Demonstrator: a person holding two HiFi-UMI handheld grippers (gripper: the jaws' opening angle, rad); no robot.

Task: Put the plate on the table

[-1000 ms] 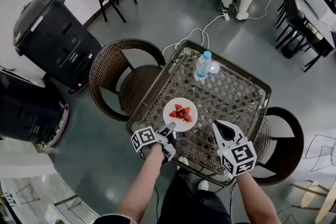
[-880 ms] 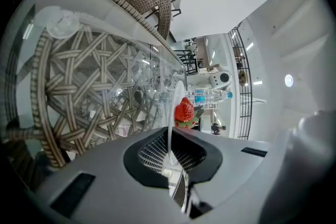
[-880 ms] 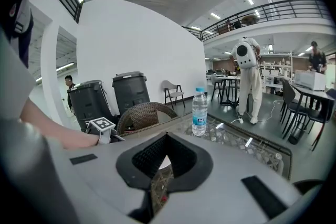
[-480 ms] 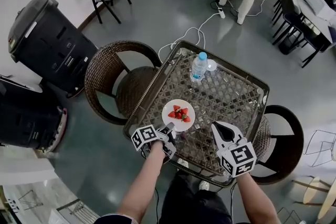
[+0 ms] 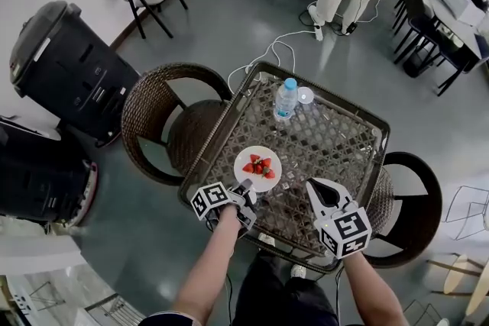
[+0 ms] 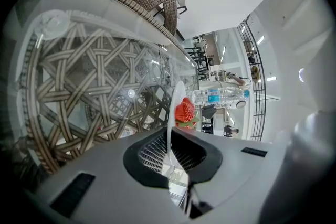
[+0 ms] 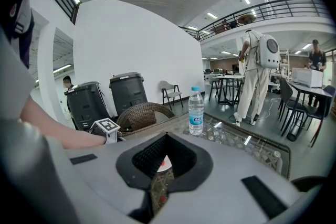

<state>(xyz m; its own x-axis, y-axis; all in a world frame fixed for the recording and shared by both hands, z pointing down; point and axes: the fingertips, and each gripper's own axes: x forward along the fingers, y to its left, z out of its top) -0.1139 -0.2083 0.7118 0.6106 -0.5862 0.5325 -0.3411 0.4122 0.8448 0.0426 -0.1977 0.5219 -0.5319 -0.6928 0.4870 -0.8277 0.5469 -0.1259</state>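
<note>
L gripper point(image 5: 247, 187) & R gripper point(image 5: 313, 187): grey-white shells, blk ribbed pads point(image 6: 155, 152), 1 b/w marker cube point(image 5: 208, 202) each; dark trousers point(image 5: 267, 288).

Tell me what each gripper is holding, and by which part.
The left gripper holds the plate of strawberries, jaws pinching its near rim. The right gripper holds nothing; its jaws are together.

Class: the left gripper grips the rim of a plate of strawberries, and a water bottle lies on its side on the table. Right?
No: the water bottle stands upright on the table, as the right gripper view shows. The left gripper does grip the rim of the plate.
</note>
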